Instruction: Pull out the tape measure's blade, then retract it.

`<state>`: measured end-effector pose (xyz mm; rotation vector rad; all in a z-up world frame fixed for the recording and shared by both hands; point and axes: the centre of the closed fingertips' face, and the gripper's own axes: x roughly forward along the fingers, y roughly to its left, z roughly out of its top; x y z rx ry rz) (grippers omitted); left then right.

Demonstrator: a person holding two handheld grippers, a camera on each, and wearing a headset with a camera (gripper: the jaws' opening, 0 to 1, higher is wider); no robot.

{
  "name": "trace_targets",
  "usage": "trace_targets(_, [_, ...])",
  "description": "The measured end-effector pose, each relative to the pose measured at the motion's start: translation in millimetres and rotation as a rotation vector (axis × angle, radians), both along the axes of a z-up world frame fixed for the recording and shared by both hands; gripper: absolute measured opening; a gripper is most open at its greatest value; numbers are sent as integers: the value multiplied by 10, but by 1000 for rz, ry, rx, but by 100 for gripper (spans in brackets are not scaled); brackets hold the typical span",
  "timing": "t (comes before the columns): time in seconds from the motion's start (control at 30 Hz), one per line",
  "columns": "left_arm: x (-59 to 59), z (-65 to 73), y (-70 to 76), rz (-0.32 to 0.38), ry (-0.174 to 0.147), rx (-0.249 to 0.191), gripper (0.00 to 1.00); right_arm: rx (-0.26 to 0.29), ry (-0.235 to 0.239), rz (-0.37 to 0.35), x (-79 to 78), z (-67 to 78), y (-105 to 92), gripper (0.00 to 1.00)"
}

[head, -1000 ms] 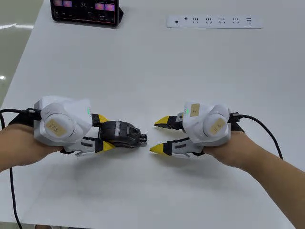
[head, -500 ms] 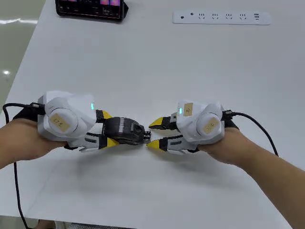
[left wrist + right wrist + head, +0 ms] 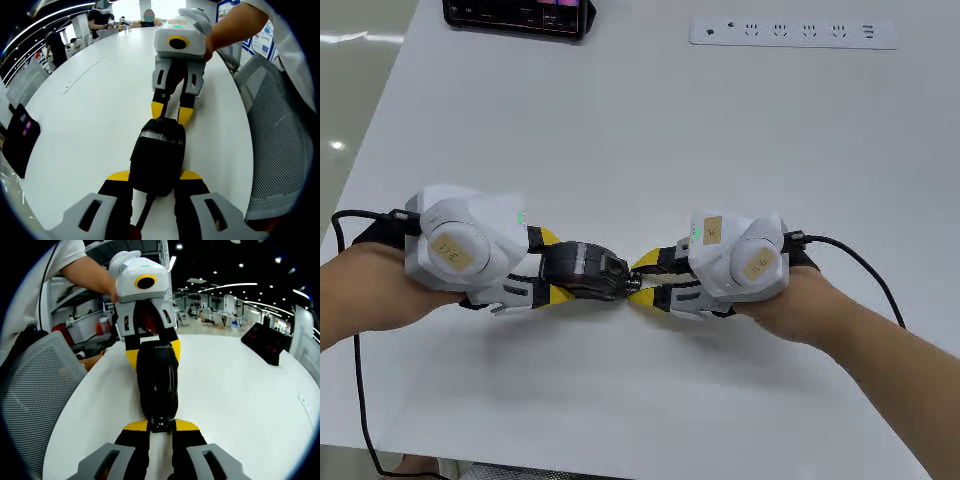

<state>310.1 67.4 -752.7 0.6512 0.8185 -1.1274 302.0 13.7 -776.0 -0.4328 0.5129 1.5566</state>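
White counter [image 3: 620,130] carries the work. Your left gripper's [image 3: 552,267] jaws are clenched on the black rounded plastic tape measure [image 3: 582,270], which lies between the grippers. Your right gripper's [image 3: 642,281] jaws pinch its small dark end hook [image 3: 161,424]. The pull is just beginning, so anchor the case and draw the right gripper straight away.

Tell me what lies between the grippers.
The tape measure: the left gripper clamps its body; its blade tip sits between the jaws of the right gripper, per the head and right gripper views.
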Motion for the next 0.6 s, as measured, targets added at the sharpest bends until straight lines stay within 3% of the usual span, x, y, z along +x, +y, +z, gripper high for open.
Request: trace_targets(0.6, [-3, -8, 1, -17, -5, 15, 27, -8, -15, 18, -17, -9, 3, 11])
